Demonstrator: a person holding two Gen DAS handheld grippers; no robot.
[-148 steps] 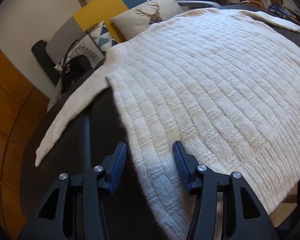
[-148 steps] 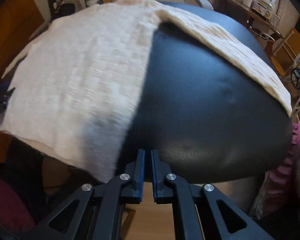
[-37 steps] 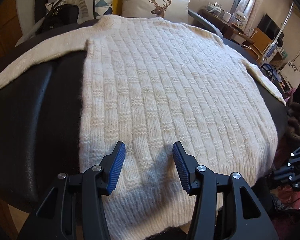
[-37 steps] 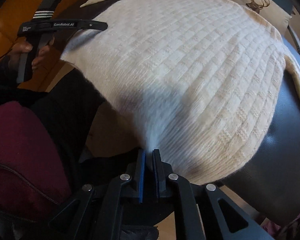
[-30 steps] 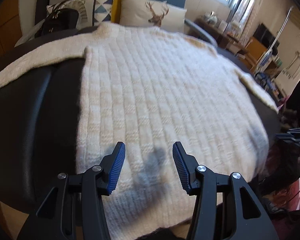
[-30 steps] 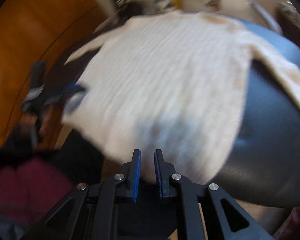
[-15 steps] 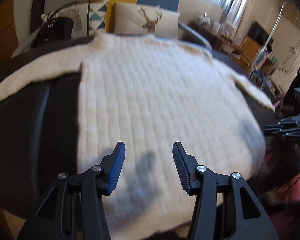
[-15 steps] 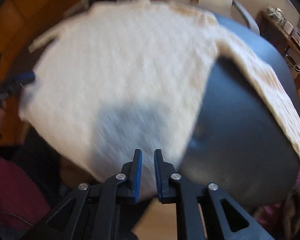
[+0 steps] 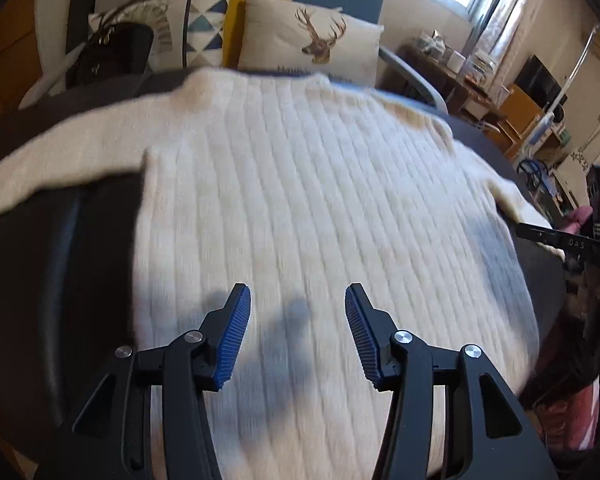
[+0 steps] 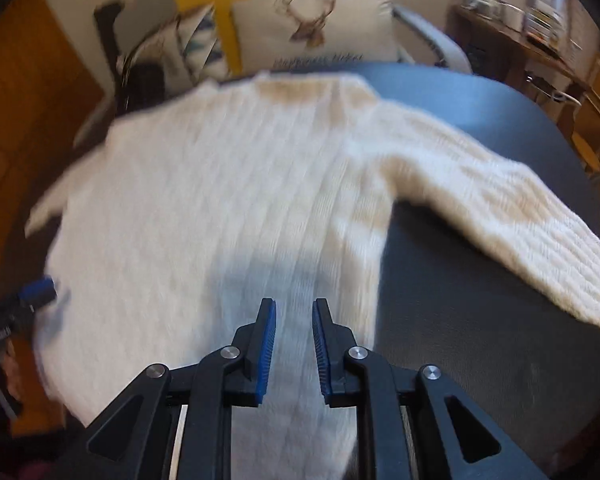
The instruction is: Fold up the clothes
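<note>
The cream knit sweater lies flat, sleeves out, on the dark round counter, hem hanging over the near edge. Left gripper hovers above the hem, jaws well apart, nothing between them. Right gripper rides over the right hem corner, jaws a narrow gap apart, empty. Soft, floppy and fuzzy, probably stretchy: best pinched at hem corners or cuffs. Bare counter beside both sleeves gives folding room.

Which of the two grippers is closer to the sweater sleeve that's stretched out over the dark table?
Right. The right gripper hangs over the sweater's body beside that sleeve. The left gripper is near the sweater's opposite edge.
</note>
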